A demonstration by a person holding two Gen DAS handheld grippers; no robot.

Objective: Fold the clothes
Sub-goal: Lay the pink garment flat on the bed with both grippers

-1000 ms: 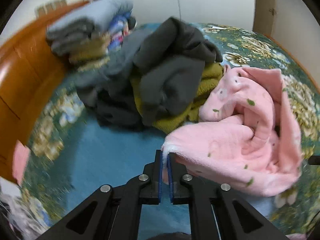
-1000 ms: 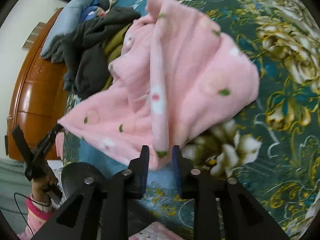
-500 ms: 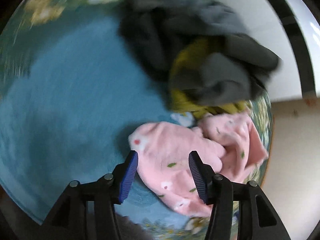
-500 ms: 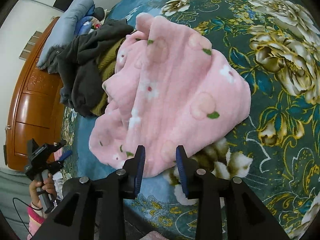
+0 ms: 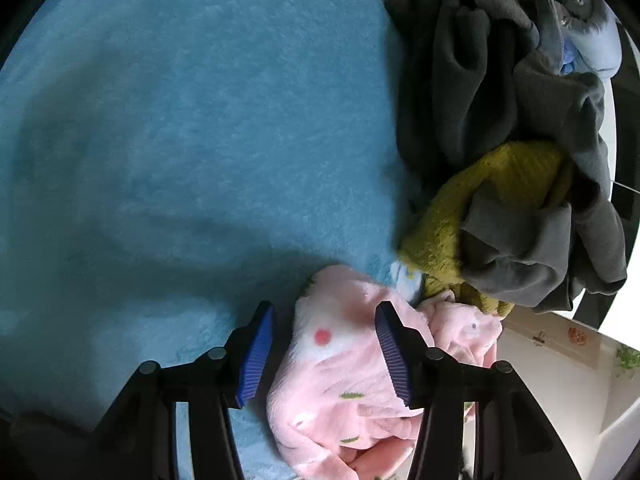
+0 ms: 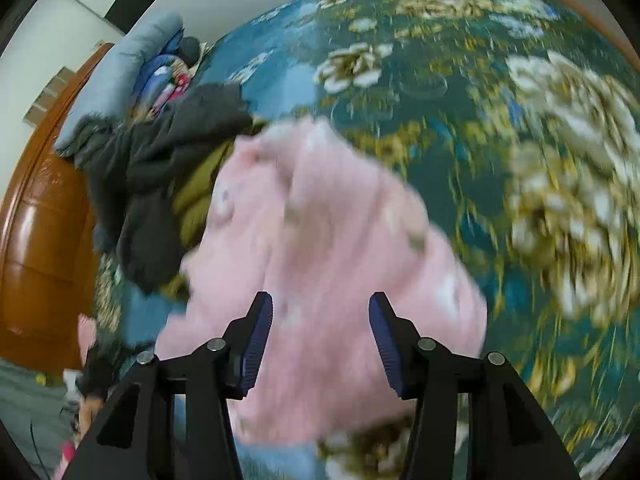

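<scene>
The bed (image 6: 460,92) filled both views, but differently: the right wrist view showed its dark green cover with gold and white flowers, badly blurred, while the left wrist view showed only the plain blue plush patch (image 5: 180,140) of that cover, sharp and bare. At nine o'clock in the right view stood a brown wooden headboard (image 6: 36,240), which the left view did not show. The heap of dark grey clothes (image 6: 160,184) lay at ten o'clock in the right view and at two o'clock in the left, where an olive-yellow knit (image 5: 472,216) could be seen tucked under a grey fold; the right view gave only a sliver of that knit. The pink fleece garment (image 6: 320,248), dotted with small flowers, lay crumpled on the bed touching the heap, at the centre of the right view and at five o'clock in the left. A pale blue pillow (image 6: 120,64) showed at eleven o'clock in the right view. The right gripper (image 6: 320,340) hung over the pink fleece, its jaws just widened, released, the blue pads apart from the cloth. The left gripper (image 5: 324,348) straddled a corner of the pink fleece, its jaws lately narrowing a little; the cloth lay between the pads unclamped.
</scene>
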